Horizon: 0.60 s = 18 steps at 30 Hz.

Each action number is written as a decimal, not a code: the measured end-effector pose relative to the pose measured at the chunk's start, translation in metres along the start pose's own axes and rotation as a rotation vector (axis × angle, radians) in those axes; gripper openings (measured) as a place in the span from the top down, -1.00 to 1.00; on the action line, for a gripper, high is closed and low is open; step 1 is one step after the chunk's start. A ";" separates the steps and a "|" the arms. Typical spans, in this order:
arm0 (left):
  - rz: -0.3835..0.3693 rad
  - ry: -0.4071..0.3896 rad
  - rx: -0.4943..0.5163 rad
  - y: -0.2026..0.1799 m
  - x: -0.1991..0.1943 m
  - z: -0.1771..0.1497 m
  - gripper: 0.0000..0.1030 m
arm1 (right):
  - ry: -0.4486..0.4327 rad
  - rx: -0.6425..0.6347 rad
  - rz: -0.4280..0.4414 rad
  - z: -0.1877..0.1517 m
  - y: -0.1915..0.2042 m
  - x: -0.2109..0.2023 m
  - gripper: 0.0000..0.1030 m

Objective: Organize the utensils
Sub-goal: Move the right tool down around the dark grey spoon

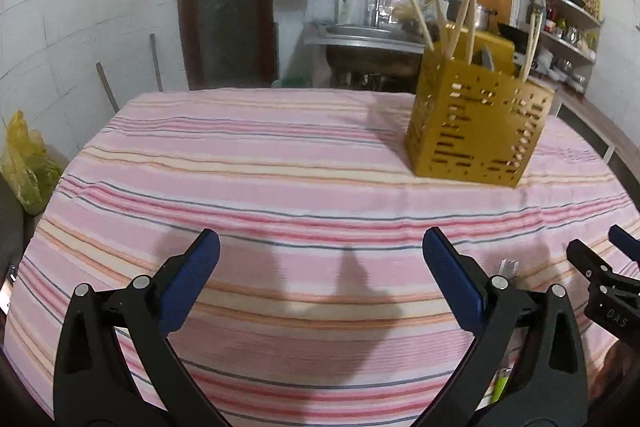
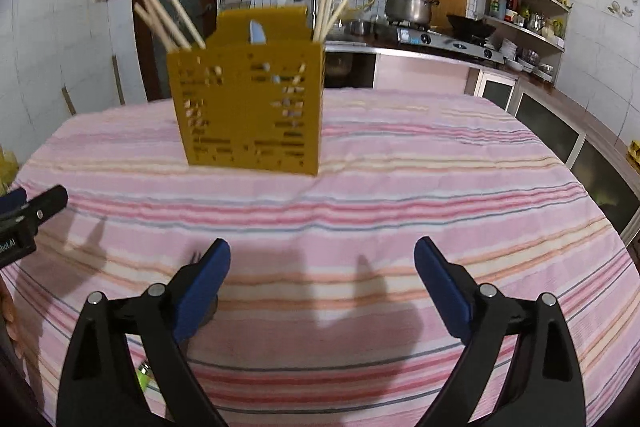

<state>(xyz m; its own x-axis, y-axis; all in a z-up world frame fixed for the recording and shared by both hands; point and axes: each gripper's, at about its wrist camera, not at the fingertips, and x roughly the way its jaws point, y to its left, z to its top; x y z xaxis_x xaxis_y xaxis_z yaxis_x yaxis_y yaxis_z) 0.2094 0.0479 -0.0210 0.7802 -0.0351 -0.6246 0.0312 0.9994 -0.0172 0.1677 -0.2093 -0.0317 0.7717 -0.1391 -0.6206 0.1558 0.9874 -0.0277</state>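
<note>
On the striped tablecloth [image 1: 280, 155] stands the yellow utensil holder [image 2: 248, 107], upright toward the far side, with wooden chopsticks [image 2: 172, 23] and other utensils already standing in its compartments. Near the table's front edge a fork [image 1: 509, 267] still lies partly hidden behind the fingers, beside something green that is too hidden to name. Both the left gripper [image 1: 320, 283] and the right gripper [image 2: 322, 287] hang spread wide and empty, so sorting seems mostly done, with these leftovers remaining.
</note>
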 end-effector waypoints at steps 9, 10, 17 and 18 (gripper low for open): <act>-0.005 0.080 0.003 -0.004 0.011 -0.012 -0.90 | 0.096 -0.062 0.011 -0.012 0.025 0.009 -0.77; 0.007 0.071 0.013 -0.005 0.010 -0.012 -0.90 | 0.102 -0.069 0.011 -0.012 0.028 0.009 -0.77; 0.033 0.077 0.056 -0.001 0.017 -0.010 -0.90 | 0.121 -0.053 0.034 -0.010 0.045 0.005 -0.77; 0.037 0.079 0.066 -0.001 0.019 -0.010 -0.90 | 0.129 -0.057 0.033 -0.010 0.049 0.005 -0.77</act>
<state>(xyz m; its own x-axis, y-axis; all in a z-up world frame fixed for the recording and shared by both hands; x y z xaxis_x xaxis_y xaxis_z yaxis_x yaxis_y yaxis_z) 0.2175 0.0464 -0.0404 0.7302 0.0047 -0.6832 0.0469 0.9973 0.0570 0.1732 -0.1613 -0.0444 0.6899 -0.0994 -0.7171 0.0937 0.9945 -0.0477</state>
